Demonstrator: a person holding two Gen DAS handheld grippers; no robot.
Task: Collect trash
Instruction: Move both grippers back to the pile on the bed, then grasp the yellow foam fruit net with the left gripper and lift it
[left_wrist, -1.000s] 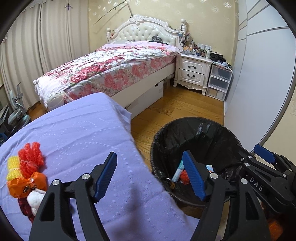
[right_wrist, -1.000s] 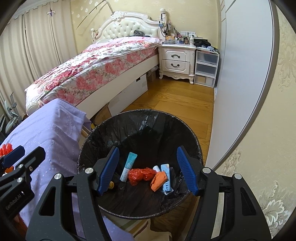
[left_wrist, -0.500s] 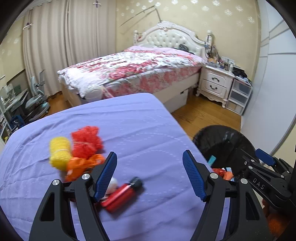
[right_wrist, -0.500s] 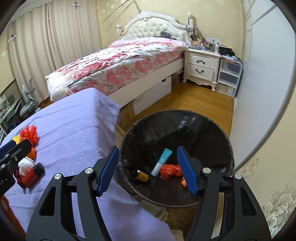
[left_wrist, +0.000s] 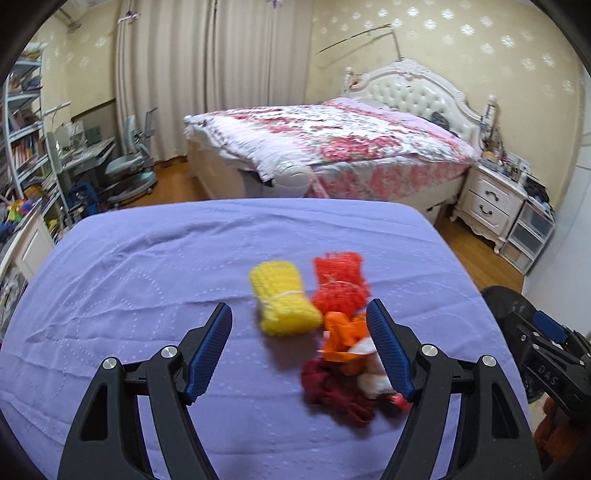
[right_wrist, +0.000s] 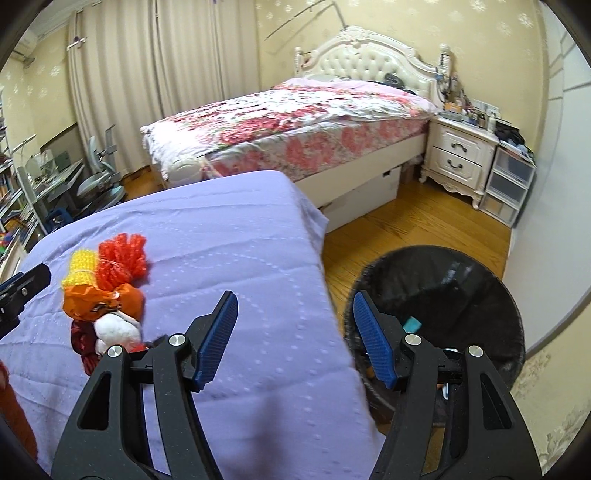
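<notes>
A heap of trash lies on the purple-covered table (left_wrist: 147, 280): a yellow foam net (left_wrist: 282, 297), a red foam net (left_wrist: 340, 280), an orange wrapper (left_wrist: 341, 338), a white wad (left_wrist: 371, 374) and a dark red net (left_wrist: 336, 387). My left gripper (left_wrist: 301, 349) hovers open above the table, the heap just ahead of its right finger. My right gripper (right_wrist: 293, 338) is open over the table's right edge, empty. The same heap (right_wrist: 105, 295) sits to its left. The black-lined bin (right_wrist: 443, 306) stands on the floor to the right, with trash inside.
A bed with a floral cover (right_wrist: 295, 122) stands behind the table, a white nightstand (right_wrist: 458, 158) and plastic drawers (right_wrist: 511, 184) beside it. Wooden floor (right_wrist: 406, 221) lies between bed and bin. A desk chair (left_wrist: 129, 166) and shelves are far left.
Both grippers swung left, away from the bin and over the purple table. The trash heap came into the middle of the left wrist view. Both stayed open and empty.
</notes>
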